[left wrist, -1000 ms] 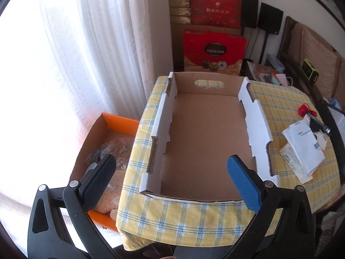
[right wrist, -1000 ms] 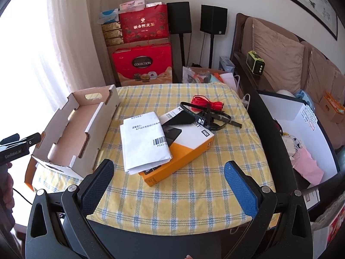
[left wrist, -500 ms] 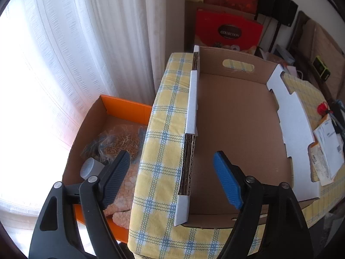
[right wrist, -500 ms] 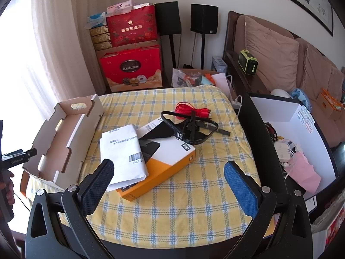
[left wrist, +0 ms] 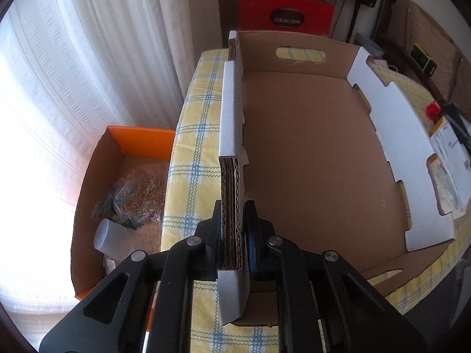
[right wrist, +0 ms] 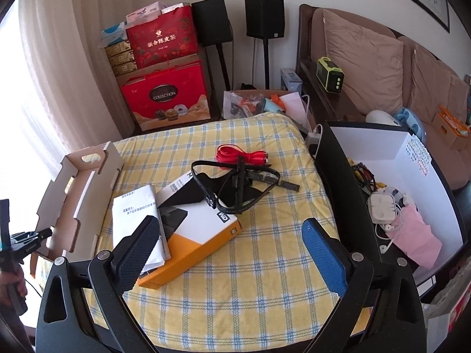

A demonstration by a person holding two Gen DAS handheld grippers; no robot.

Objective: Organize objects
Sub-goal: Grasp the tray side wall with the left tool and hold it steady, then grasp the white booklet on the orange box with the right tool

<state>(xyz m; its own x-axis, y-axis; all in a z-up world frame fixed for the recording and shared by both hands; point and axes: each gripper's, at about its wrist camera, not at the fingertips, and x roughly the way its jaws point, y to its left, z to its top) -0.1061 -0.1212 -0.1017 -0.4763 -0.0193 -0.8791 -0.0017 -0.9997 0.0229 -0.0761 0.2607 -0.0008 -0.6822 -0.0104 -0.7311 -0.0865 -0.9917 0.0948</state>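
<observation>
An empty cardboard tray (left wrist: 309,153) with white outer walls sits at the left end of the yellow checked table (right wrist: 265,279). My left gripper (left wrist: 233,235) is shut on the near end of the tray's left wall. In the right wrist view the tray (right wrist: 79,194) is at the left. An orange and white box (right wrist: 203,229), a white booklet (right wrist: 138,217), a black cable (right wrist: 238,185) and a red cable (right wrist: 244,156) lie mid-table. My right gripper (right wrist: 232,253) is open and empty above the table's near edge.
An orange box (left wrist: 117,194) with bags and a white bottle stands on the floor left of the table, by the curtain. A white-lined bin (right wrist: 412,194) of clutter stands at the right. Red gift boxes (right wrist: 164,97) and speakers stand behind. A sofa is at the far right.
My left gripper moved forward and left onto the tray's left wall and shut on it. My right gripper moved in slightly closer over the table and stays open.
</observation>
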